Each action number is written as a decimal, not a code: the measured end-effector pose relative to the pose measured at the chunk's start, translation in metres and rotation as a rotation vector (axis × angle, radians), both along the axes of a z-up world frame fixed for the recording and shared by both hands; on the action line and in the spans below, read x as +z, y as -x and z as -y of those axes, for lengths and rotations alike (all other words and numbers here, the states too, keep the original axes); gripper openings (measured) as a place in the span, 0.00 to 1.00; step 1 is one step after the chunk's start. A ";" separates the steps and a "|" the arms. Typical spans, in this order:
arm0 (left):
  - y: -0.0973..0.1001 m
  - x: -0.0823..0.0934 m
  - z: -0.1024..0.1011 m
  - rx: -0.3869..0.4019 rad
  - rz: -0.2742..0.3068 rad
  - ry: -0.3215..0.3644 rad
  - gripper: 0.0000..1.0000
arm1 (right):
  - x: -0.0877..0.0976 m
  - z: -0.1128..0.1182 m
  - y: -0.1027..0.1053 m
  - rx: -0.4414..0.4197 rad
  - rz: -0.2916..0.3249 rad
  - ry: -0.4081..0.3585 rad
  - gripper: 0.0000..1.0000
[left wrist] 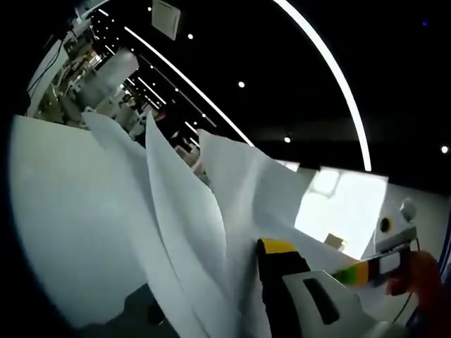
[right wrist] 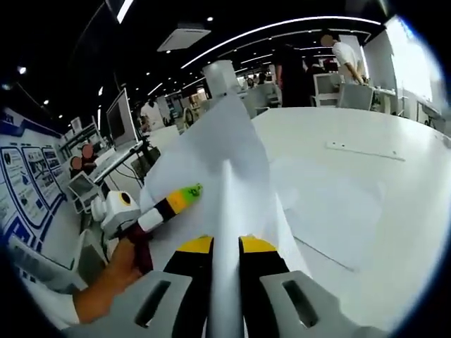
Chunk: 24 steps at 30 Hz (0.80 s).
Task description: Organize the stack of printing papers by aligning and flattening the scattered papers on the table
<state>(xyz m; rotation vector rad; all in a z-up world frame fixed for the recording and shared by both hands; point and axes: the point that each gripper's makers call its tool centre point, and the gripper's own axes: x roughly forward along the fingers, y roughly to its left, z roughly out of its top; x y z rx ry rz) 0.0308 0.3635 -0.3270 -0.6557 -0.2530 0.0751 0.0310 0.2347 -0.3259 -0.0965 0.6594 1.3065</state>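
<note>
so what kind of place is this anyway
Probably an open-plan office or lab: long strip lights on a dark ceiling, a monitor on a desk, people standing at the far workstations, and a big white table under the papers.

- In the right gripper view, a bunch of papers [right wrist: 229,162] is being held upright between the two jaws of the right tool [right wrist: 226,248], above the desk [right wrist: 394,176].
- One sheet [right wrist: 338,211] is lying flat on the desk, right of the held papers.
- The left tool [right wrist: 173,201] is being held by a hand [right wrist: 116,271] left of the papers.
- In the left gripper view, papers [left wrist: 183,211] are standing fanned before the left tool [left wrist: 271,248], with the right tool [left wrist: 366,271] at the right.
</note>
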 end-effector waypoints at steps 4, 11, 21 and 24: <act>0.000 0.000 0.000 0.001 0.000 0.004 0.20 | -0.002 -0.002 0.005 0.010 0.012 0.010 0.10; 0.001 0.000 0.004 -0.024 0.004 0.002 0.09 | 0.001 0.000 0.004 0.027 0.058 0.019 0.21; 0.000 0.000 0.004 -0.031 0.003 0.016 0.08 | 0.034 0.008 0.008 0.026 0.100 -0.046 0.26; 0.001 -0.001 0.003 -0.030 0.002 0.020 0.07 | 0.049 0.013 0.009 0.025 0.119 -0.067 0.23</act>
